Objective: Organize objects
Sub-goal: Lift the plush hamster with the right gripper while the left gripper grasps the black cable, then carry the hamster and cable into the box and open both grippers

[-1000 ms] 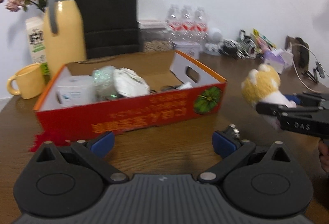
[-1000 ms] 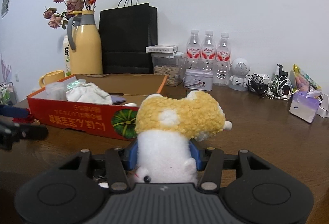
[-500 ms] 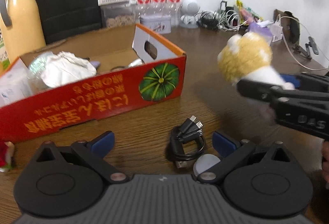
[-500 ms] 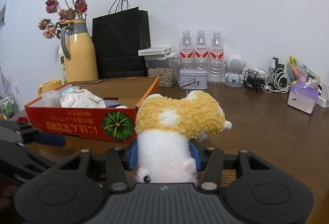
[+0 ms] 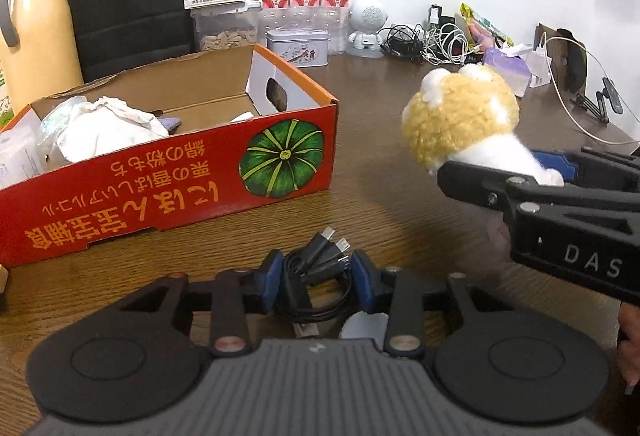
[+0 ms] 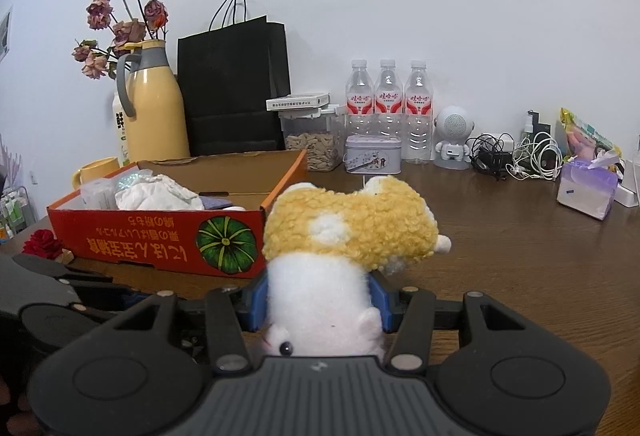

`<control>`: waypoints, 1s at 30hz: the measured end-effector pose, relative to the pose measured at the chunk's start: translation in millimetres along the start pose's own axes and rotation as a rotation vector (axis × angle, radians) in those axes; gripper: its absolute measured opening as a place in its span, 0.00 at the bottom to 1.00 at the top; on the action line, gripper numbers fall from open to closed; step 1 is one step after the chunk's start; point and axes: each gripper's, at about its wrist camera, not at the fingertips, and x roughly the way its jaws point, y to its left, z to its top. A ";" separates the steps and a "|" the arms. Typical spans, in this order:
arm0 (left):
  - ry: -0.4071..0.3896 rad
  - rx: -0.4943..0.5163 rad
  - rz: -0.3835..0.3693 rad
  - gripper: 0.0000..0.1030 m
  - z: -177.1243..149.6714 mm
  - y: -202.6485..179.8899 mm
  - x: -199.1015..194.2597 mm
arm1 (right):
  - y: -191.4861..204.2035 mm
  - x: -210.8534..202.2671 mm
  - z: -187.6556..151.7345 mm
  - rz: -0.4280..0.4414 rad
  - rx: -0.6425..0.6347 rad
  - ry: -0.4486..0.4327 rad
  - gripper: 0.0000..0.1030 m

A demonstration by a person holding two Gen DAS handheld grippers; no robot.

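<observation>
My left gripper [image 5: 317, 278] is shut on a coiled black USB cable [image 5: 316, 268] that lies on the wooden table in front of the red cardboard box [image 5: 168, 188]. My right gripper [image 6: 318, 302] is shut on a yellow and white plush toy [image 6: 344, 236] and holds it above the table, to the right of the box [image 6: 160, 240]. The plush [image 5: 460, 124] and the right gripper also show at the right of the left wrist view. The box holds crumpled white wrapping [image 5: 104, 128] and other small items.
A yellow jug with dried flowers [image 6: 154, 104], a black paper bag [image 6: 236, 88], three water bottles [image 6: 388, 108], a tin [image 6: 372, 154], a small white robot figure [image 6: 454, 136], tangled cables [image 6: 516, 156] and a tissue pack [image 6: 586, 192] line the back wall. A red flower [image 6: 42, 242] lies left of the box.
My left gripper has swung right from the box front to the black cable and closed on it. My right gripper still holds the plush, shifted slightly right of the box.
</observation>
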 end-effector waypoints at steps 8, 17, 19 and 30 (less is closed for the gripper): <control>-0.030 -0.035 -0.002 0.36 4.8 14.8 -10.8 | 1.8 4.1 -2.0 -0.025 -0.005 0.017 0.48; -0.153 -0.072 -0.003 0.36 24.3 43.3 -41.1 | 22.9 4.9 6.5 -0.048 -0.070 0.002 0.48; -0.184 -0.083 0.003 0.36 31.5 51.8 -46.6 | 30.2 7.3 12.9 -0.035 -0.077 -0.004 0.48; -0.322 -0.185 0.046 0.36 69.0 106.1 -53.5 | 85.9 41.9 62.6 0.056 -0.166 -0.039 0.48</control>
